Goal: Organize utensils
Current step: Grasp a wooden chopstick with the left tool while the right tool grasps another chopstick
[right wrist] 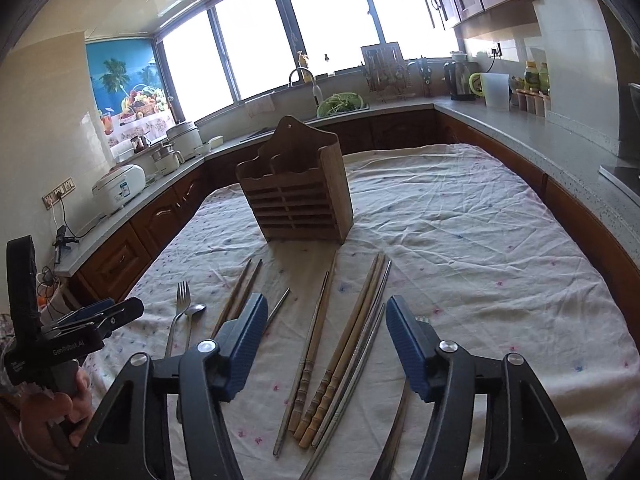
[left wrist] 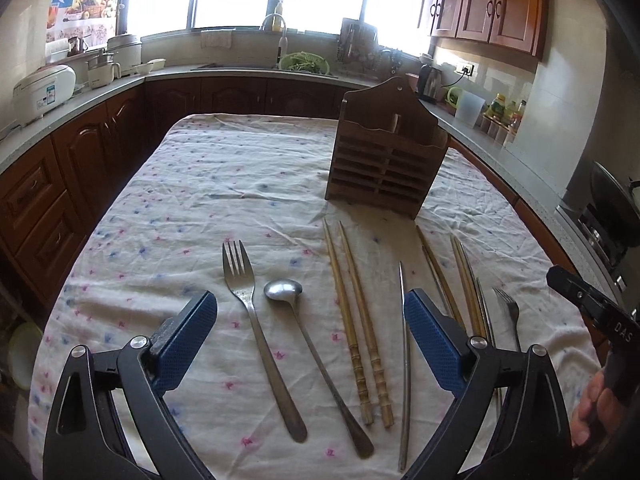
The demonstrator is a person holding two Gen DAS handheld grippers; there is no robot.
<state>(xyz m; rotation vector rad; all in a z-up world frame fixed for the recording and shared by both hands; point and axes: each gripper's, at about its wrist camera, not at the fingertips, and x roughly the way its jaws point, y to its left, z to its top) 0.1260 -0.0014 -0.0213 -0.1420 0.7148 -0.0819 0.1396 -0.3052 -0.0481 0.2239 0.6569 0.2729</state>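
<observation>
The left gripper [left wrist: 310, 312] is being held low over the cloth-covered tabletop [left wrist: 192, 184], its jaws spread wide with nothing pressed between the blue pads. Below that gap, a fork [left wrist: 256, 332] and a spoon [left wrist: 316, 360] are lying side by side on the cloth, and a pair of bamboo chopsticks [left wrist: 358, 320] is lying just to their right. A single metal chopstick [left wrist: 405, 380] is lying beside the inner face of the right-hand pad.

The right gripper [right wrist: 326, 334] is likewise being held above the cloth, its jaws parted less widely and gripping nothing. A loose cluster of wooden and metal chopsticks [right wrist: 340, 356] is lying on the tabletop beneath that gap, handles toward the camera. In the left wrist view a second fork [left wrist: 508, 312] is partly hidden behind the left gripper's right-hand finger.

A wooden utensil holder [right wrist: 296, 196] is standing upright farther back on the cloth, well apart from both grippers, with its slatted front facing them. A hand [right wrist: 60, 412] is being seen gripping the handle of the left gripper at the edge of the right wrist view.
</observation>
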